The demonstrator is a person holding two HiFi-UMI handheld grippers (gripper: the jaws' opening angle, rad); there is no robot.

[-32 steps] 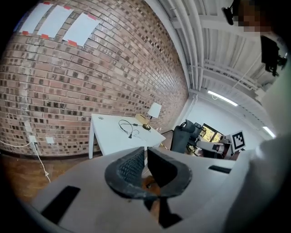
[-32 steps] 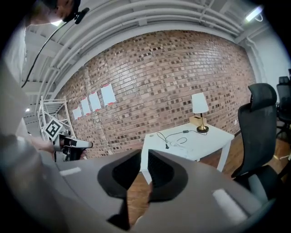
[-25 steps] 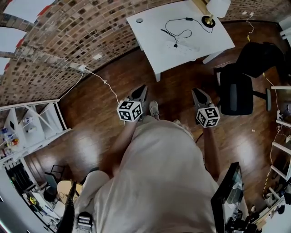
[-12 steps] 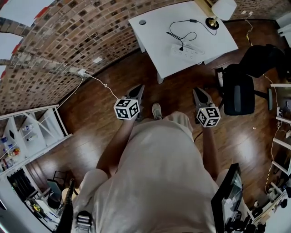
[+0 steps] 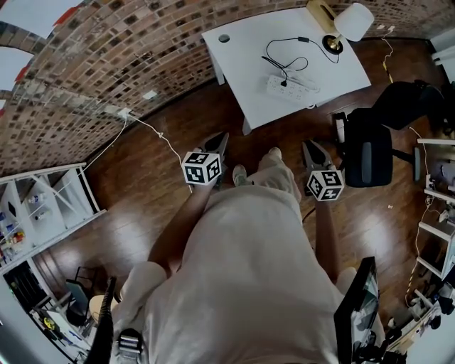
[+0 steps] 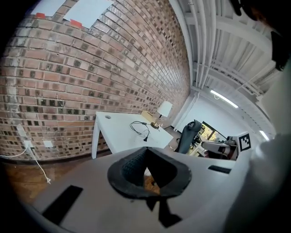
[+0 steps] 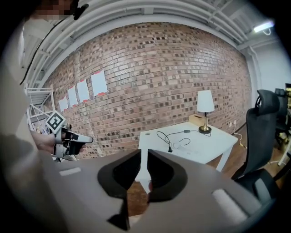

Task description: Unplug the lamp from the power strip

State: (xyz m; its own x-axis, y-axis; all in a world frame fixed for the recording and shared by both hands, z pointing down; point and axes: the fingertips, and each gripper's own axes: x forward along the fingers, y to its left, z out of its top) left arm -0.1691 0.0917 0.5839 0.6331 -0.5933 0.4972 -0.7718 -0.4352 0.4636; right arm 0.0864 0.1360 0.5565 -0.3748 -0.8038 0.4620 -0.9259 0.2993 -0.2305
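1. The left gripper (image 6: 145,151) is well short of the table (image 5: 242,64) and points toward it. The tips of its ridged black pads meet, and nothing is between them.
2. The right gripper (image 7: 141,157) is level with the left one, equally far from the table. Its jaws stand a narrow slit apart and are empty. Each gripper carries a cube with square black-and-white markers.
3. A glossy, dark plank floor (image 5: 142,206) stretches from the grippers to the table.
4. A black, padded chair (image 5: 370,146) stands at the table's right near corner.
5. The table is a flat, white rectangle on white legs.
6. The strip (image 5: 302,88), a long white bar, lies on the table near its front edge.
7. A black plug (image 5: 284,81) stands in the strip toward its left end. From it a thin black cord (image 5: 274,48) loops across the tabletop.
8. The lamp (image 5: 354,20) stands at the table's far right corner. It has a white conical shade on a brassy round base.
9. A rough brick wall (image 5: 106,57) rises behind the table.
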